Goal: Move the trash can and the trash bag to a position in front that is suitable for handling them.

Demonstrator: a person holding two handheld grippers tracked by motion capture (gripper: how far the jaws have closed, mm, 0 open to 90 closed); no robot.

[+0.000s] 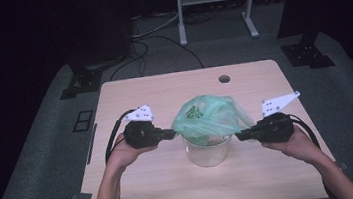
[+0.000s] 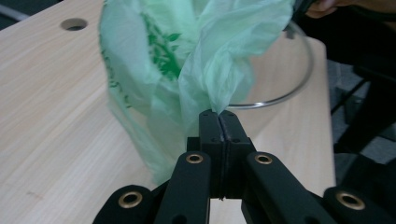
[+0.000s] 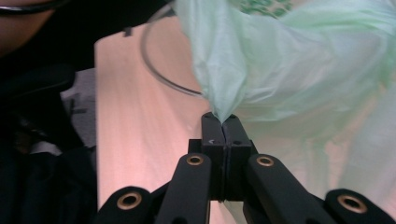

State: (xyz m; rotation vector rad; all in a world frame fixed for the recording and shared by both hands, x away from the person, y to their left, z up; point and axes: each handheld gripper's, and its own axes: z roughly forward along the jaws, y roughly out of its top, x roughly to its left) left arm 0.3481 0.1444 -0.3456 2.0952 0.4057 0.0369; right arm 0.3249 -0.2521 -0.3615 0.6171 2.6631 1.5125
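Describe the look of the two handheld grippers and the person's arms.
Both the left gripper and right gripper are matte black, with brass-coloured pivot rings, a white perforated three-cornered plate on top and a black trailing cable. The forearms are bare, without sleeves.

bag (image 1: 206, 119): thin green plastic film, translucent, crinkled, dark green print
container (image 1: 208, 152): clear glass or plastic, cannot tell which; smooth, glossy rim
table (image 1: 128, 92): pale wood-grain top, matt, smooth
left gripper (image 2: 218, 115): black matt plastic, brass-coloured rivets
right gripper (image 3: 220, 120): same finish
floor (image 1: 44, 145): grey carpet, rough
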